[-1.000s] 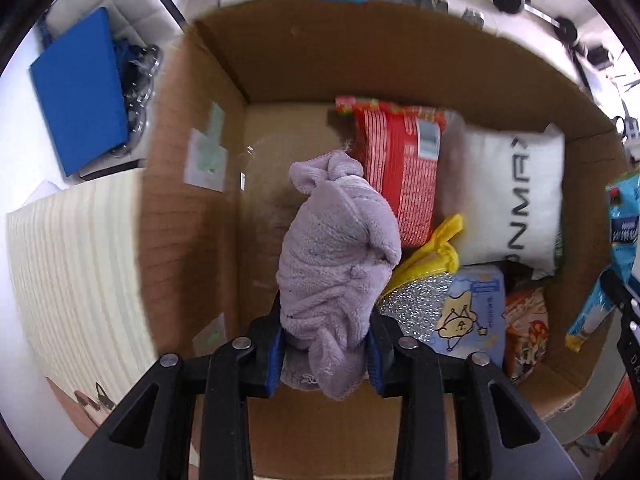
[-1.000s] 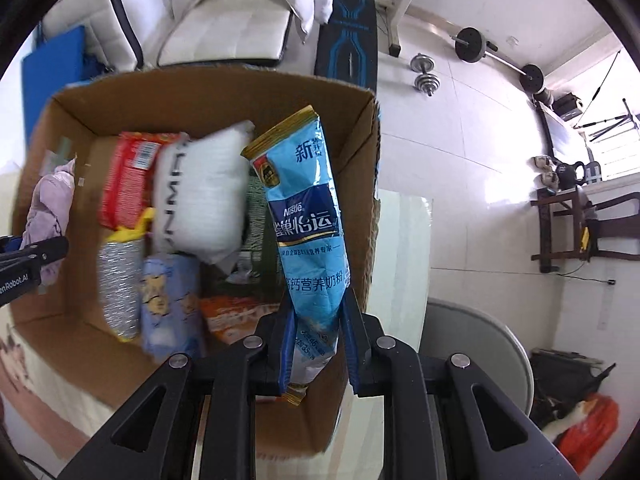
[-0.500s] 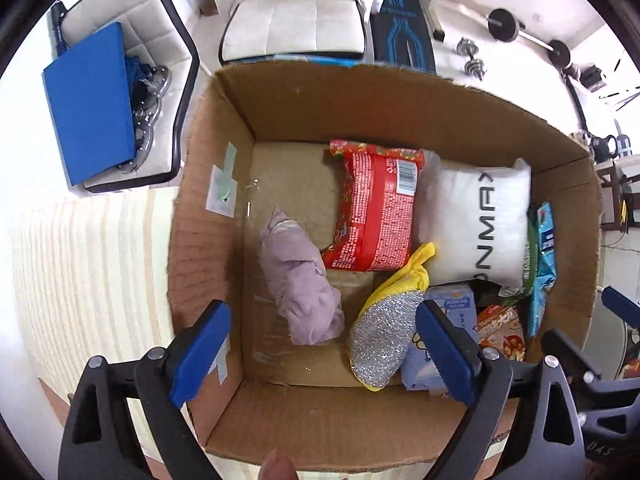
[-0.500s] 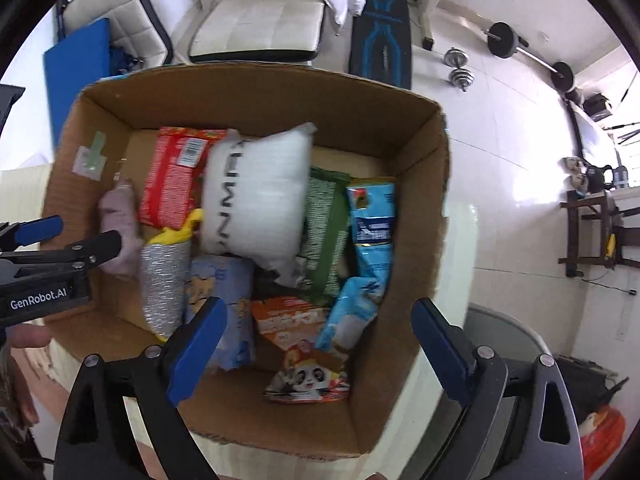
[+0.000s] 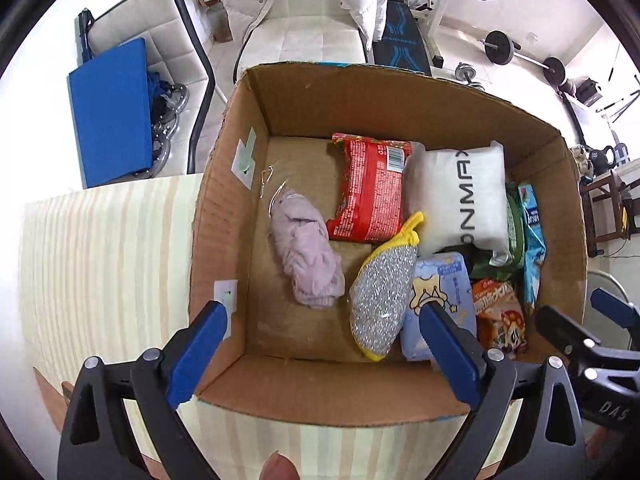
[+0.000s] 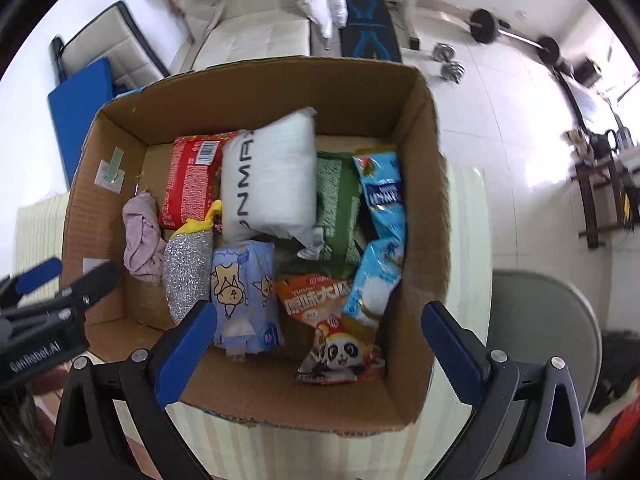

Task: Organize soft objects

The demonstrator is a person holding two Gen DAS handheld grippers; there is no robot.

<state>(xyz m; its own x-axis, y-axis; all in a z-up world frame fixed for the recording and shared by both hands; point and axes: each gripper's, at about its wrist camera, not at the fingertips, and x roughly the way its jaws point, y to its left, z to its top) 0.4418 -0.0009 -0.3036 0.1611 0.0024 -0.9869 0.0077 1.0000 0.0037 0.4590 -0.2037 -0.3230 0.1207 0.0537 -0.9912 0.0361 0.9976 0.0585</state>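
A cardboard box (image 5: 224, 208) (image 6: 432, 184) stands on a striped table and holds several soft items. A lilac cloth (image 5: 306, 252) (image 6: 140, 236) lies at its left side. Beside it are a red packet (image 5: 370, 188), a silver scrubber (image 5: 382, 300), a white pillow (image 5: 460, 200) (image 6: 272, 176) and a blue milk-powder pouch (image 6: 380, 232) at the right. My left gripper (image 5: 324, 344) is open and empty above the box's near edge. My right gripper (image 6: 320, 344) is open and empty above the near right part.
A light blue tissue pack (image 6: 244, 292), an orange panda snack bag (image 6: 332, 332) and a green packet (image 6: 338, 216) also lie in the box. Behind stand a white sofa (image 5: 304, 24), a blue pad (image 5: 110, 108) and dumbbells (image 6: 450, 66). A grey chair (image 6: 540, 320) is at the right.
The left gripper let go of the lilac cloth and the right gripper let go of the blue pouch; both now lie in the box. Both grippers opened and rose back from the box.
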